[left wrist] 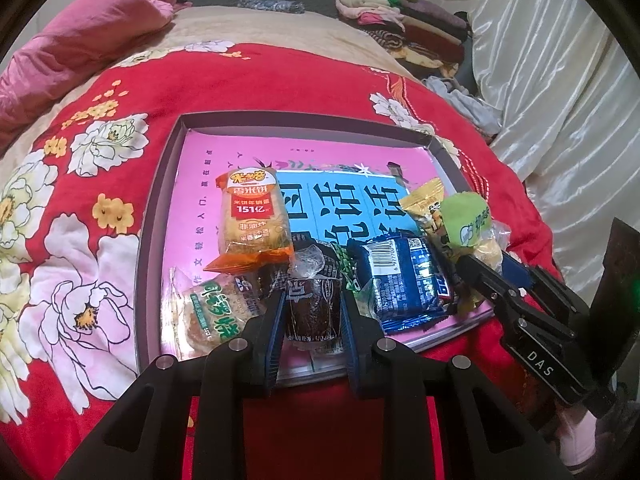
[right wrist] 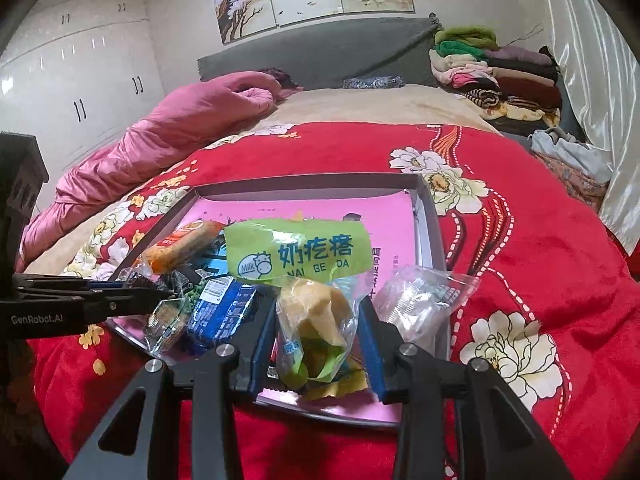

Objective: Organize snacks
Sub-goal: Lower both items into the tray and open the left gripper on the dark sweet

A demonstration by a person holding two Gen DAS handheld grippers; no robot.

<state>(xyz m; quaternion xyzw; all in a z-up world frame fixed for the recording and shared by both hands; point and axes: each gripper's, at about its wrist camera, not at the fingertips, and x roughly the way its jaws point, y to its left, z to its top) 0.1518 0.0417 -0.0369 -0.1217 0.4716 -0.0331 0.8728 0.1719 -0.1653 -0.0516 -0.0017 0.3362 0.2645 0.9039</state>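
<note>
Left gripper clamped on dark crinkly packet, right gripper on green-topped bag; light, slippery, squashable, best pinched mid-body.

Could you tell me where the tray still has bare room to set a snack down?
The far half of the tray is bare pink lining, between its far wall and the orange rice-cracker pack. The near edge is crowded: rice-cracker pack, blue wafer pack and green-label milk snack overlap there.
</note>
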